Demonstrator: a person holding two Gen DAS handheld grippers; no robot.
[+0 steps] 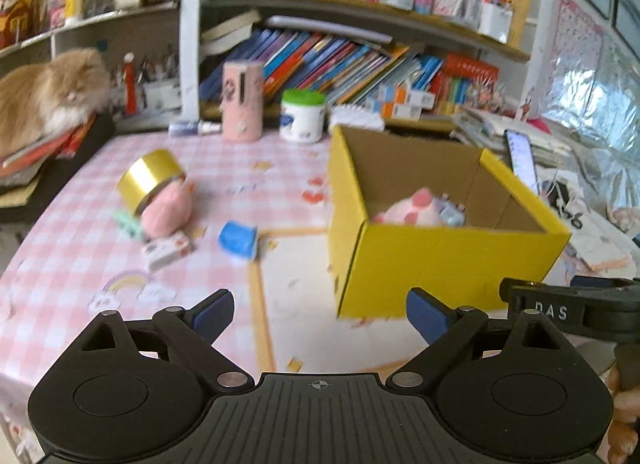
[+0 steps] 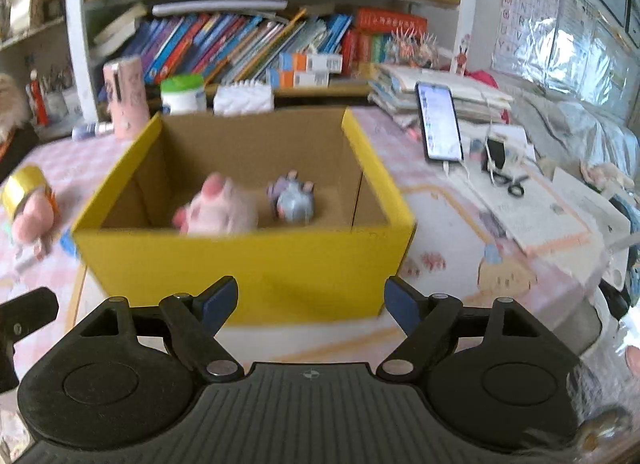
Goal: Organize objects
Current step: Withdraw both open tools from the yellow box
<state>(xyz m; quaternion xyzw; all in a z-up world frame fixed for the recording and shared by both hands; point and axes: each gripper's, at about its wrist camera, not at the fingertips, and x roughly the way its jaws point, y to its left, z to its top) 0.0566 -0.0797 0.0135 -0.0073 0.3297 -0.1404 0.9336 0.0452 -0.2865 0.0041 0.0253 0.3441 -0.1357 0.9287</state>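
Holding two toys (image 2: 218,206), one yellow box (image 2: 248,260)

A home study: crammed bookshelves (image 1: 340,60) (cat (image 1: 44,92) dozing nearby).

yellow box (image 2: 248,264) blocking ahead, open top, bare tablecloth (image 1: 304,296) left

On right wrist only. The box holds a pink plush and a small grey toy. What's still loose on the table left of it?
Observer: The left wrist view shows a blue piece lying beside the yellow box, not touching it.
Operator: Anything else there?
Observer: A small carton lies just in front of a second pink plush.
Operator: Left gripper free?
Observer: Yes, the left gripper is open with nothing between its fingers.
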